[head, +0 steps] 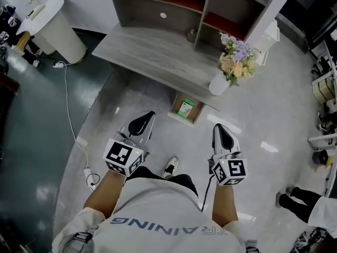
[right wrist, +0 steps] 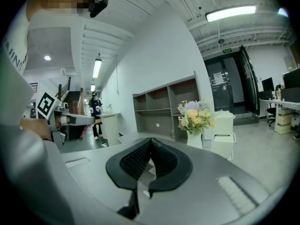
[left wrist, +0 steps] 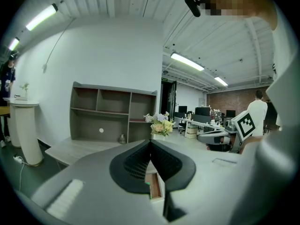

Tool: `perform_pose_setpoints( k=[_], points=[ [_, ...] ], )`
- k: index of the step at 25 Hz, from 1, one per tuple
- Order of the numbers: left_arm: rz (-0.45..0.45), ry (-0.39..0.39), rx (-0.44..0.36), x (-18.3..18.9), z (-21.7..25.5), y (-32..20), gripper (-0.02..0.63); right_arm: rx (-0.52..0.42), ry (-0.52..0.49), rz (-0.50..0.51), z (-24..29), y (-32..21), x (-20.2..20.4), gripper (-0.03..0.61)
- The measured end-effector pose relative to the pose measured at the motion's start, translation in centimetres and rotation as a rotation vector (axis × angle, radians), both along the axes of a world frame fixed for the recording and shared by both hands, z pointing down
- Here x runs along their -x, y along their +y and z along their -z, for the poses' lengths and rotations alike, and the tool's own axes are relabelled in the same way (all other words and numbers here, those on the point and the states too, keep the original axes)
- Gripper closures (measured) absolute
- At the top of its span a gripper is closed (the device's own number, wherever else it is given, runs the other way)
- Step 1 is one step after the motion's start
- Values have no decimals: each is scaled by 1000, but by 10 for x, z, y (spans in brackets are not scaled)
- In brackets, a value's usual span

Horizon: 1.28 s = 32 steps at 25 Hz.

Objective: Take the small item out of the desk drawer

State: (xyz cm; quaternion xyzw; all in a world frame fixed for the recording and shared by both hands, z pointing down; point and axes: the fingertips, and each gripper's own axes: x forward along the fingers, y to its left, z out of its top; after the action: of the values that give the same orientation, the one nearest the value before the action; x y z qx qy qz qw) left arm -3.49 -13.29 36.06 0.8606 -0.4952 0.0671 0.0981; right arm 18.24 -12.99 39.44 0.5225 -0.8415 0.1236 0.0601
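From your head camera, the desk (head: 158,54) stands ahead of you. Its drawer (head: 176,108) is pulled out below the front edge. The small item (head: 186,108), green and white, lies inside that drawer. Your left claw (head: 149,116) and right claw (head: 218,128) hang short of the drawer, one to each side, touching nothing. At the desk's right corner a white vase (head: 217,83) holds a bunch of flowers (head: 234,59). The shelf unit (head: 205,4) at the back of the desk has open compartments, and one holds a small grey object (head: 192,35).

In your left gripper view, the left claw's jaws are pressed together with nothing between them. Below their tips you can see a slice of the open drawer, with a green edge of the small item in it.

In your right gripper view, the right claw's jaws also meet tip to tip and carry nothing. The vase with its flowers stands beyond them, slightly to the right, and the shelf unit is behind.
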Motion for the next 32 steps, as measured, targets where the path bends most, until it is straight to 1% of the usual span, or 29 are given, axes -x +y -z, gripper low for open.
perform_pose_setpoints(
  k=[3, 6, 9, 12, 15, 19, 23, 27, 30, 32],
  points=[
    [-44, -16, 27, -25, -10, -20, 615, 28, -13, -37, -14, -14, -24, 563],
    [-88, -29, 52, -43, -21, -39, 615, 56, -20, -75, -27, -22, -39, 563],
    [-133, -24, 69, -54, -30, -57, 615, 77, -13, -118, -36, -31, -48, 563],
    [-183, -17, 77, -57, -38, -73, 615, 89, -5, -171, -41, -38, -52, 563],
    [-233, -13, 74, -51, -41, -93, 615, 105, 15, -226, -44, -46, -44, 563],
    [-281, -8, 71, -31, -43, -117, 615, 106, 52, -255, -42, -59, -16, 563],
    [-288, -12, 83, -5, -51, -132, 615, 126, 43, -275, -50, -72, 8, 563],
    [-275, -13, 95, 11, -56, -132, 615, 146, 56, -253, -56, -77, 25, 551],
    [-264, -10, 96, 14, -55, -127, 615, 150, 54, -224, -57, -76, 31, 511],
    [-261, -12, 93, 14, -54, -122, 615, 156, 54, -209, -58, -75, 32, 460]
  ],
)
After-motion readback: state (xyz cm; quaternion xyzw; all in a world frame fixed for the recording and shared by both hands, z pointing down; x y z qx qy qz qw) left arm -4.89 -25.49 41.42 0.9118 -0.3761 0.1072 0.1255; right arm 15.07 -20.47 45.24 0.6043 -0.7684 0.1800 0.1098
